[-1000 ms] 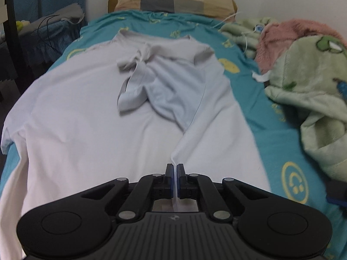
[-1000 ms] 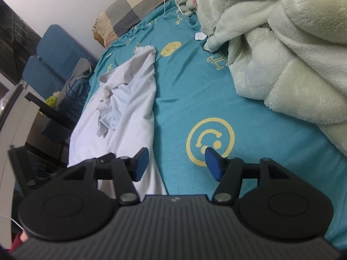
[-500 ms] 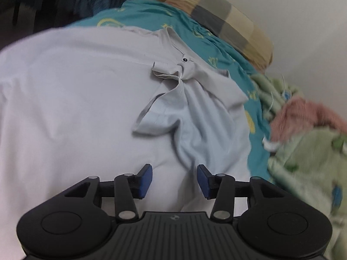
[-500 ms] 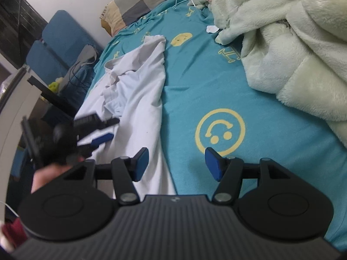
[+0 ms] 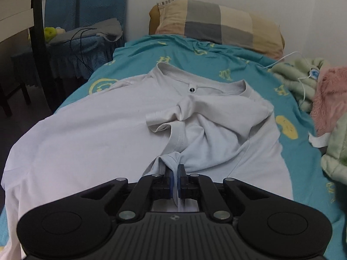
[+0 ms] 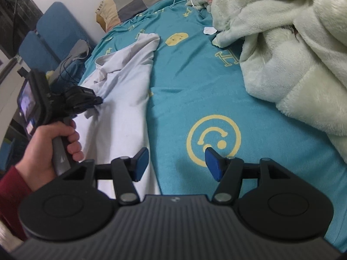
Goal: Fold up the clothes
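A pale grey-white T-shirt (image 5: 86, 143) lies spread on the teal bed sheet (image 5: 245, 65), collar toward the pillow, with its right sleeve (image 5: 201, 134) folded over the chest in a crumpled bunch. My left gripper (image 5: 175, 169) is shut on the hem of that sleeve. In the right wrist view the same shirt (image 6: 128, 86) lies to the left, and the left gripper (image 6: 95, 101), held by a hand in a red sleeve, pinches it. My right gripper (image 6: 176, 162) hangs open over the sheet beside the shirt's right edge, holding nothing.
A checked pillow (image 5: 219, 23) lies at the head of the bed. Fluffy green and pink blankets (image 6: 292, 43) are piled along the right side. A white cable (image 5: 288, 56) runs across them. A blue chair (image 5: 82, 32) and a desk stand left of the bed.
My left gripper let go of the shirt's edge, opened, swung toward the folded sleeve and has now shut on its hem. The right gripper stayed open and shifted only slightly.
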`<state>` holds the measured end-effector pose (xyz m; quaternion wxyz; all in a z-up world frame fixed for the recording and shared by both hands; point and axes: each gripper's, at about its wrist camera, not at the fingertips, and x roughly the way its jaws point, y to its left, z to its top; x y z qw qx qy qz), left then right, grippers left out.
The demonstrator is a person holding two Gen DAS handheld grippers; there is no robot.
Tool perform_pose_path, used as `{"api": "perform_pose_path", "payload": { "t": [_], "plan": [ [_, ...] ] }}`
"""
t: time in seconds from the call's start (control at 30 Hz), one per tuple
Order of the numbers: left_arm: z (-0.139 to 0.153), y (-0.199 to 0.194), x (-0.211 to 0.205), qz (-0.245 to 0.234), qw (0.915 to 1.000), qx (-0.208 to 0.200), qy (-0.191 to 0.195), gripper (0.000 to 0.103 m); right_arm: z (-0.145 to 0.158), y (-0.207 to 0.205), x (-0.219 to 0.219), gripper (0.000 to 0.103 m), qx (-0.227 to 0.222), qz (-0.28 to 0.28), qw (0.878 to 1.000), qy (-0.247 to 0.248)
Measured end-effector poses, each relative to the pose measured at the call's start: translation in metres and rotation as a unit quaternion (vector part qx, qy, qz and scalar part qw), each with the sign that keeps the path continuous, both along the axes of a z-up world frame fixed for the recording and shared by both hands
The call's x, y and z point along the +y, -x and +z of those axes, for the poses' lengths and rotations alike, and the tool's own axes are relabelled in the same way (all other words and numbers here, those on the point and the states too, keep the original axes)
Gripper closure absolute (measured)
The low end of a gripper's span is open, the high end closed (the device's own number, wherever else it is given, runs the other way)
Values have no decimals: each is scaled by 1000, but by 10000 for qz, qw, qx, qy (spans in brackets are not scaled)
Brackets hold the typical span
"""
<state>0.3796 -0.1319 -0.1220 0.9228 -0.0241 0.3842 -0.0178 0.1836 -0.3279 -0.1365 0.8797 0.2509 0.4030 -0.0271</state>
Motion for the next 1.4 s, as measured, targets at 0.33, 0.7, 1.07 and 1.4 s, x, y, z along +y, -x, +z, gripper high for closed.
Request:
{"api": "perform_pose_path", "payload": {
  "t": [0.33,0.7,1.07,1.4],
  "plan": [
    [41,75,17,-613,9976,-218,-225,85,6,0,7,42,-276,89,9990,353],
    [121,247,61,-649,9952,-657,-331,71,39,22,34,42,-989,523,9912,703],
    [123,314,85,-729,9933,-872,-194,23,66,46,64,42,-1395,922,9804,1039],
    [120,305,86,-915,9913,-911,-235,2,58,41,76,43,-1300,1036,9780,1257]
  ]
}}
